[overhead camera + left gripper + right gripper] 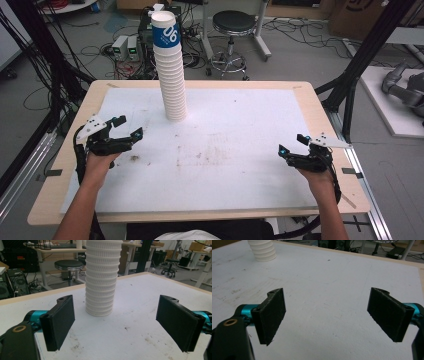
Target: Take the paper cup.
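While both grippers, left (124, 127) and right (291, 144), gape wide and empty, the cup stack (170, 70) stands upright on the mat (250, 115) ahead of the left; a careless sideways nudge would likely topple it.

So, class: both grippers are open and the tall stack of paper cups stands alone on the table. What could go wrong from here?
1. The stack of cups is tall and narrow at its base, so a sideways nudge from the left gripper, the nearer one, would likely topple it.
2. The cups are nested tightly; pinching one may lift several or crush a thin wall.
3. The right gripper is far off, so it cannot quickly steady the stack.
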The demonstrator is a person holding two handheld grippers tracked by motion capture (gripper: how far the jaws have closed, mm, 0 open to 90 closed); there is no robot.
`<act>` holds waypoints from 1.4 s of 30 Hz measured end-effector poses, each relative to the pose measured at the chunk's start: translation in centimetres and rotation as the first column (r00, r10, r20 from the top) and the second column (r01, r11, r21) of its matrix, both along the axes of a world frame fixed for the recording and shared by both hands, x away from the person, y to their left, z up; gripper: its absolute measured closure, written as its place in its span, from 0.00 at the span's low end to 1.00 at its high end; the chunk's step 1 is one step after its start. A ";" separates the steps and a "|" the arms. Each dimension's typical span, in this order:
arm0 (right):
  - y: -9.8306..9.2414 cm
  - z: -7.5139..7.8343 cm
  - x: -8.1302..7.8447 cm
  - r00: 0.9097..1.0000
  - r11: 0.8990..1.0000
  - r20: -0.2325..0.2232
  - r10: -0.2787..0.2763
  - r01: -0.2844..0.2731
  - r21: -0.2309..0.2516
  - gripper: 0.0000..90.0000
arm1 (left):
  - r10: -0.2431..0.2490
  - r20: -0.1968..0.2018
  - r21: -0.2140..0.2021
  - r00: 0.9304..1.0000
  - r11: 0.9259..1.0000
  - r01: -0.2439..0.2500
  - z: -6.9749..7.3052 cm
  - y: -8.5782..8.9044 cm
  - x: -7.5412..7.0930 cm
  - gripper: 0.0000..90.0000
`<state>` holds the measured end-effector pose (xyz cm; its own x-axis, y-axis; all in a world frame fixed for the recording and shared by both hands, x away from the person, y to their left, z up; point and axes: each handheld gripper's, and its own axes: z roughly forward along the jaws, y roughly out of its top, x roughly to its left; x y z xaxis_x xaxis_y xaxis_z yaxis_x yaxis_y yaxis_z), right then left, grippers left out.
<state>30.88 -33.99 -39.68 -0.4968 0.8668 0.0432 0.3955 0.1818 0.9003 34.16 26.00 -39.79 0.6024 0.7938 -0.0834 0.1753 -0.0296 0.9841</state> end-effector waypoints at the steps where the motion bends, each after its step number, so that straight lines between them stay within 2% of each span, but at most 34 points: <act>1: -0.1 0.0 0.0 1.000 1.000 -0.001 -0.002 0.002 0.002 0.17 | 0.002 -0.001 -0.004 1.000 1.000 -0.002 0.0 0.0 0.0 0.17; 10: -0.3 -0.1 -0.3 1.000 1.000 -0.004 -0.012 0.012 0.009 0.17 | -0.015 -0.008 0.000 1.000 1.000 0.015 -0.1 -0.5 0.2 0.17; 14: 0.0 -0.1 0.0 1.000 1.000 -0.005 0.002 -0.002 0.003 0.17 | -0.028 -0.014 0.016 1.000 0.999 0.028 -0.2 -0.8 0.3 0.17; 16: 0.3 -0.1 0.2 1.000 1.000 -0.011 0.011 -0.011 0.015 0.17 | -0.031 -0.018 0.015 0.999 0.999 0.031 -0.2 -0.9 0.2 0.17; 19: 0.9 -0.1 0.6 1.000 1.000 -0.013 0.006 -0.006 0.029 0.17 | -0.038 -0.022 0.010 0.999 0.999 0.038 -0.2 -0.8 -0.1 0.17; 25: 3.2 0.8 1.8 0.997 0.997 0.000 0.074 -0.074 0.018 0.17 | -0.040 -0.037 0.017 0.999 0.999 0.041 -0.3 -0.6 -0.2 0.17; 29: 4.8 2.0 3.4 0.994 0.994 0.017 0.106 -0.106 0.030 0.17 | -0.039 -0.037 0.015 0.999 0.999 0.040 -0.3 -0.5 -0.2 0.17; 31: 6.1 2.5 4.7 0.992 0.992 0.012 0.126 -0.126 0.019 0.17 | -0.040 -0.043 0.013 0.998 0.999 0.040 -0.4 -0.5 -0.2 0.17; 32: 6.1 2.5 4.7 0.992 0.992 0.012 0.126 -0.126 0.019 0.17 | -0.040 -0.043 0.013 0.998 0.999 0.040 -0.4 -0.5 -0.2 0.17; 33: 7.5 3.0 6.1 0.988 0.988 0.008 0.155 -0.155 0.014 0.17 | -0.040 -0.043 0.016 0.998 0.999 0.040 -0.4 -0.5 -0.2 0.17; 34: 8.2 3.4 6.7 0.986 0.986 0.018 0.168 -0.168 0.013 0.17 | -0.038 -0.043 0.012 0.998 0.999 0.038 -0.4 -0.5 -0.2 0.17; 35: 8.2 3.4 6.7 0.986 0.986 0.018 0.168 -0.168 0.013 0.17 | -0.038 -0.043 0.012 0.998 0.999 0.038 -0.4 -0.5 -0.2 0.17; 36: 9.6 4.1 7.9 0.980 0.980 0.019 0.196 -0.196 0.030 0.17 | -0.039 -0.043 0.014 0.998 0.999 0.040 -0.4 -0.5 -0.2 0.17; 38: 11.0 4.8 9.1 0.974 0.974 0.024 0.224 -0.225 0.027 0.17 | -0.039 -0.044 0.006 0.998 0.999 0.039 -0.5 -0.5 -0.1 0.17; 42: 13.9 5.9 11.1 0.958 0.958 0.003 0.285 -0.285 0.032 0.17 | -0.037 -0.048 -0.001 0.998 0.999 0.037 -0.5 -0.4 -0.1 0.17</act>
<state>41.95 -20.08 -33.76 -0.7231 0.6873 0.0693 0.3328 0.2587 0.9068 34.01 25.61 -40.31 0.6266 0.7711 -0.1128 0.2213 -0.0373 0.9745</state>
